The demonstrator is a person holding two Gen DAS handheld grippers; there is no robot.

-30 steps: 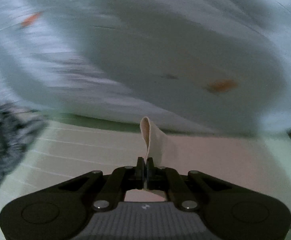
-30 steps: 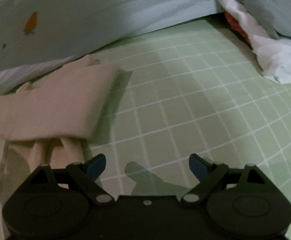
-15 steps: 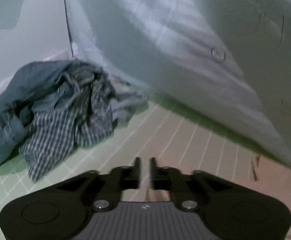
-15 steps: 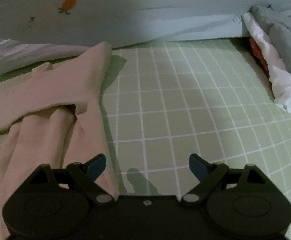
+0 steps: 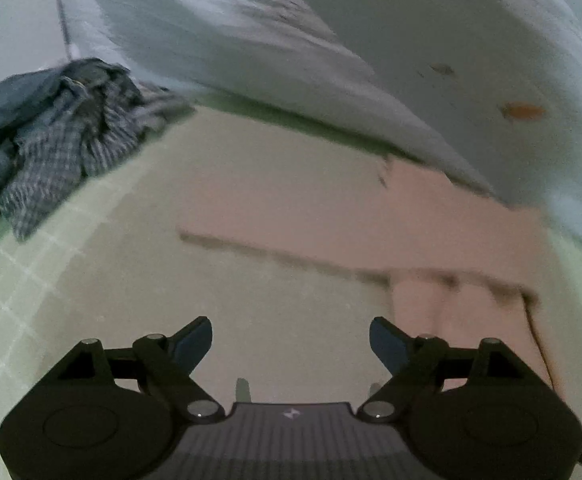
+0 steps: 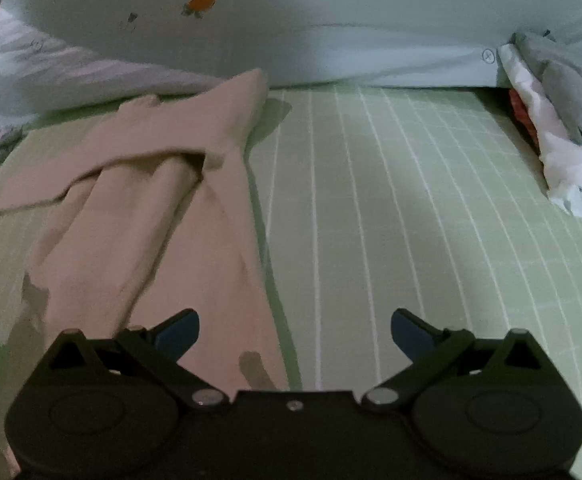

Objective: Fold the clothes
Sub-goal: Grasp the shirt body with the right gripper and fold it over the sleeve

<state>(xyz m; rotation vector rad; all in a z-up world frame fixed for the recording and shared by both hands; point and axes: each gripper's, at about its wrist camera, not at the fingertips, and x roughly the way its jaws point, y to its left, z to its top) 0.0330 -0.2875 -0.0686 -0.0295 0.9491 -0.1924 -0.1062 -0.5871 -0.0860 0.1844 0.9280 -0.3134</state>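
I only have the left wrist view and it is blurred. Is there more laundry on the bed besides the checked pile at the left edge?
Observer: Yes. The right wrist view shows a white and grey heap at the far right of the green gridded sheet.
Operator: How does the pink garment lie?
Observer: The pink garment lies partly folded, with one flap laid across its upper part.
Operator: Is the right gripper holding it?
Observer: No. The right gripper is open, its jaws having just widened, over the garment's right edge and bare sheet.
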